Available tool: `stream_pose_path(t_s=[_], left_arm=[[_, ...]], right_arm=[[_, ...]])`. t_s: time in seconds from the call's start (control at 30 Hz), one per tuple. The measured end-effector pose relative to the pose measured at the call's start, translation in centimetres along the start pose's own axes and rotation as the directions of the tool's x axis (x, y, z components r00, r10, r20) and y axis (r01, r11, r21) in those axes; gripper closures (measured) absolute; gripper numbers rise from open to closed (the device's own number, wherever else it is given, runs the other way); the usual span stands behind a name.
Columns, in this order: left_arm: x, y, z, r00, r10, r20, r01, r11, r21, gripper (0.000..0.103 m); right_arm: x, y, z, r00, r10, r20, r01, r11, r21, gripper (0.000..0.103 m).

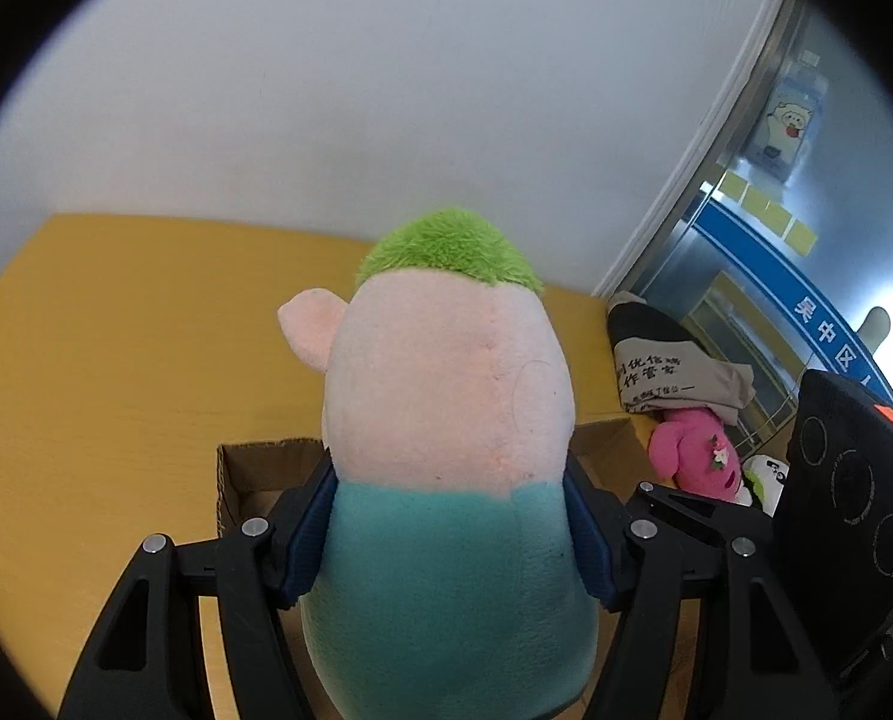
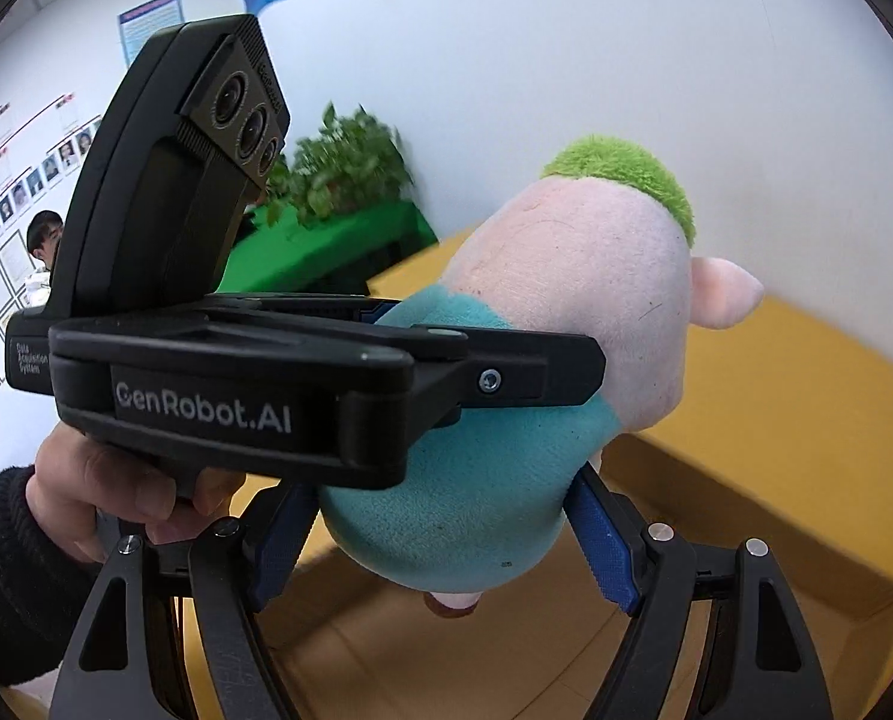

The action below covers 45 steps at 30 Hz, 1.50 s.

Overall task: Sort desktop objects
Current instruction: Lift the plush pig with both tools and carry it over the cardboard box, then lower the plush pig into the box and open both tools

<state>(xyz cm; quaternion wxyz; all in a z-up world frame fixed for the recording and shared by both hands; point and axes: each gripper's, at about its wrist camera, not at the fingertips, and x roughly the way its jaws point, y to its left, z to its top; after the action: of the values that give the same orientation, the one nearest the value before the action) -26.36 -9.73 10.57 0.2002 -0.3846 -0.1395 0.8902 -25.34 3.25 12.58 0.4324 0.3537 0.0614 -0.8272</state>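
Observation:
A plush pig (image 1: 446, 420) with a pink head, green hair tuft and teal body fills the left wrist view. My left gripper (image 1: 446, 534) is shut on its teal body and holds it above an open cardboard box (image 1: 254, 468). In the right wrist view the pig (image 2: 566, 324) hangs over the box (image 2: 764, 510), clamped from the left by the left gripper (image 2: 434, 360). My right gripper (image 2: 440, 528) is open, its blue pads (image 2: 602, 546) either side of the pig's lower body; I cannot tell whether they touch it.
The box stands on a yellow wooden table (image 1: 98, 372) against a white wall. At the right lie a pink plush (image 1: 695, 456), a folded grey cloth (image 1: 668, 372) and other toys. A potted plant (image 2: 344, 168) on a green table stands at the back left.

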Motion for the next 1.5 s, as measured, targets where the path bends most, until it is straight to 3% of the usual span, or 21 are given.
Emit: stream_pose_path(t_s=[0.2,0.3,0.37,0.43,0.63,0.7,0.8,0.9,1.03,1.1,1.17,1.3,1.43,1.5], left_arm=[[4.2,2.7,-3.2,0.993,0.059,-0.102,-0.066,0.996,-0.063,0.036],[5.8,3.9,-4.3,0.986,0.081,-0.149,-0.095,0.992,-0.089,0.034],[6.3,3.9,-4.8,0.980,0.120,-0.160,-0.129,0.990,-0.048,0.031],[6.3,3.5,-4.8,0.978,0.143,-0.153,-0.148,0.989,-0.022,0.027],[4.7,3.9,-4.8,0.967,0.184,-0.174,-0.201,0.975,-0.089,0.027],[2.8,3.6,-4.9,0.970,0.181,-0.160,-0.194,0.978,-0.071,0.029],[-1.2,2.5,-4.5,0.980,0.187,-0.061,-0.191,0.980,-0.060,0.027],[-4.8,1.0,-4.7,0.982,0.191,-0.010,-0.191,0.981,-0.038,0.027],[-8.9,-2.8,-6.4,0.984,0.170,0.061,-0.171,0.985,0.021,0.027],[-10.8,-5.3,-7.9,0.982,0.163,0.100,-0.170,0.983,0.065,0.027],[-12.8,-7.8,-9.8,0.979,0.151,0.139,-0.167,0.979,0.112,0.026],[-15.4,-11.8,-14.3,0.976,0.130,0.177,-0.161,0.971,0.174,0.025],[-16.7,-14.9,-18.4,0.974,0.108,0.197,-0.147,0.970,0.194,0.025],[-16.8,-16.2,-20.2,0.980,0.063,0.191,-0.099,0.977,0.189,0.025]], right_arm=[[5.9,-2.7,-4.2,0.995,0.077,-0.070,-0.070,0.994,0.088,0.019],[9.3,-3.8,-4.5,0.990,0.095,-0.103,-0.082,0.989,0.125,0.019],[11.0,-3.6,-4.5,0.988,0.093,-0.124,-0.075,0.987,0.140,0.018],[13.3,-7.4,-3.4,0.985,0.076,-0.157,-0.055,0.990,0.134,0.014],[13.7,-7.4,-2.8,0.984,0.053,-0.171,-0.028,0.989,0.145,0.008],[11.9,-6.9,-3.6,0.985,0.033,-0.171,-0.011,0.992,0.126,0.008],[9.2,-4.4,-4.1,0.987,-0.010,-0.161,0.026,0.995,0.094,0.008],[6.5,-1.8,-4.0,0.990,-0.064,-0.129,0.074,0.994,0.078,0.004],[1.3,1.7,-4.9,0.983,-0.167,-0.075,0.173,0.982,0.081,0.000],[-3.8,2.9,-6.9,0.980,-0.197,-0.035,0.200,0.975,0.098,0.000],[-9.7,4.7,-9.9,0.970,-0.245,0.003,0.243,0.964,0.107,0.000],[-15.9,7.5,-12.3,0.934,-0.352,0.067,0.341,0.930,0.134,0.000],[-20.5,9.9,-15.6,0.887,-0.449,0.105,0.433,0.889,0.149,0.000],[-22.1,10.8,-17.1,0.879,-0.466,0.100,0.450,0.880,0.150,0.001]])
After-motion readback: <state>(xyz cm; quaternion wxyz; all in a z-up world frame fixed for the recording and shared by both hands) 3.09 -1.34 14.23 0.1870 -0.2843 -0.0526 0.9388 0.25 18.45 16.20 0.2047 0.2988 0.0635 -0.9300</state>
